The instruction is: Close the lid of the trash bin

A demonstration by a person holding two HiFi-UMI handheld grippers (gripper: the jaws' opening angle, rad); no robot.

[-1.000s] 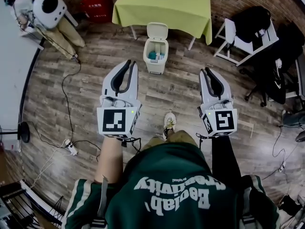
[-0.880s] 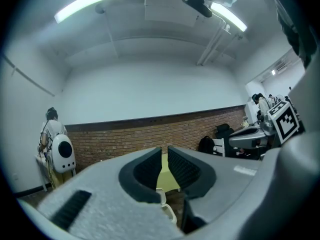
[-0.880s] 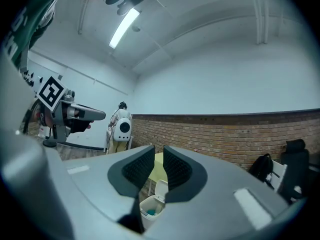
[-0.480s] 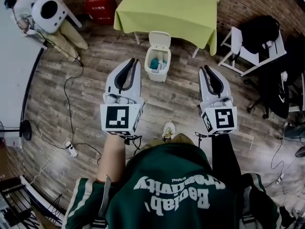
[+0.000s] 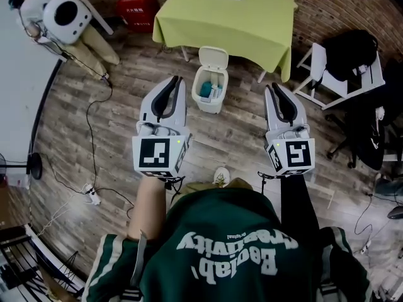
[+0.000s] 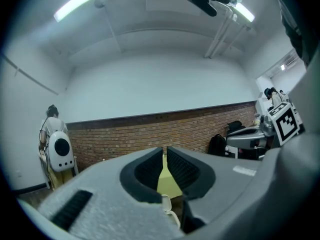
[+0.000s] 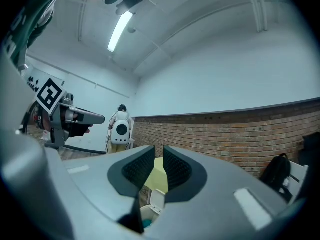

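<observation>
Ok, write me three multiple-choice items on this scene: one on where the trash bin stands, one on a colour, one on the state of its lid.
1. Where does the trash bin stand?
A. on the floor, just in front of the table
B. on top of the table
C. on a shelf

2. What colour is the table's cloth?
A. red
B. blue
C. yellow-green

3. The bin's lid is:
A. shut
B. open, tipped up at the back
C. lying off on the floor

Answers: 1 A, it sits on the wood planks before the table; 2 C, the cloth is yellow-green; 3 B, the lid stands up and the inside shows.
</observation>
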